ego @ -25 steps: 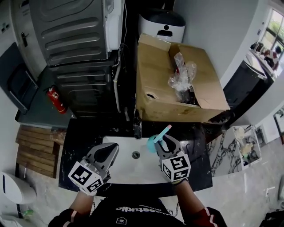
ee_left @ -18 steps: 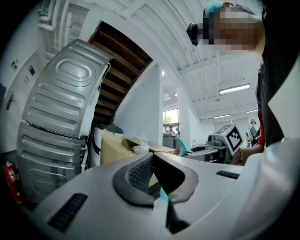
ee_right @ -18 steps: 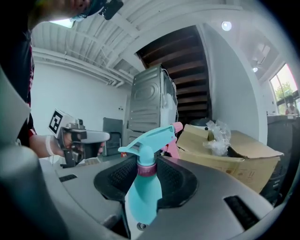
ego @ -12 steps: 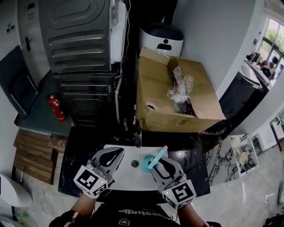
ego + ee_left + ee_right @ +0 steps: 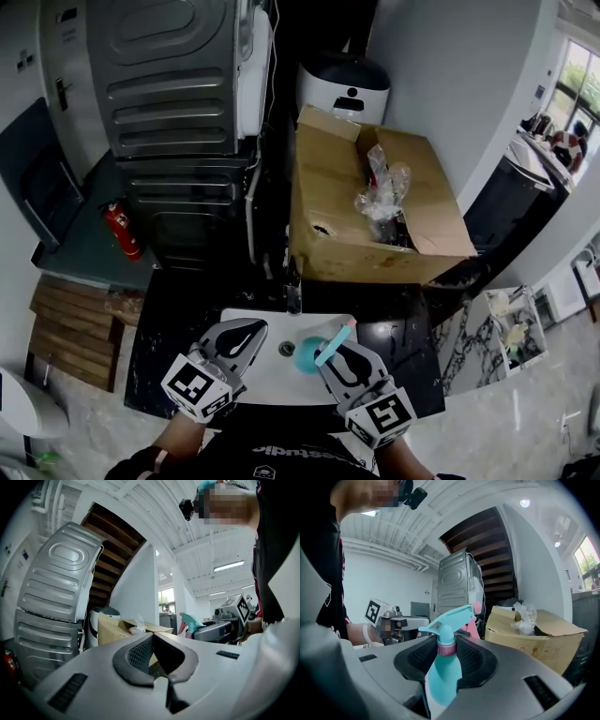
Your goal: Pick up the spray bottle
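Note:
The spray bottle (image 5: 309,352) is teal with a pink trigger and nozzle. My right gripper (image 5: 325,356) is shut on it above the white sink, nozzle slanting up to the right. In the right gripper view the pads clamp the spray bottle (image 5: 444,672) at its neck and upper body inside the right gripper (image 5: 446,651). My left gripper (image 5: 251,332) hangs over the sink's left part, shut and empty. In the left gripper view the left gripper (image 5: 153,636) has its tips meeting, with the spray bottle (image 5: 189,621) off to its right.
An open cardboard box (image 5: 337,211) holding a crumpled plastic bag (image 5: 381,200) stands behind the sink (image 5: 272,370) and its faucet (image 5: 292,298). The black countertop (image 5: 169,309) surrounds the basin. A grey washing machine (image 5: 173,84), a red fire extinguisher (image 5: 122,230) and a white bin (image 5: 347,80) lie beyond.
My right gripper has carried the spray bottle back toward the person and upward, from the sink's far right rim to above the basin. The left gripper has barely shifted.

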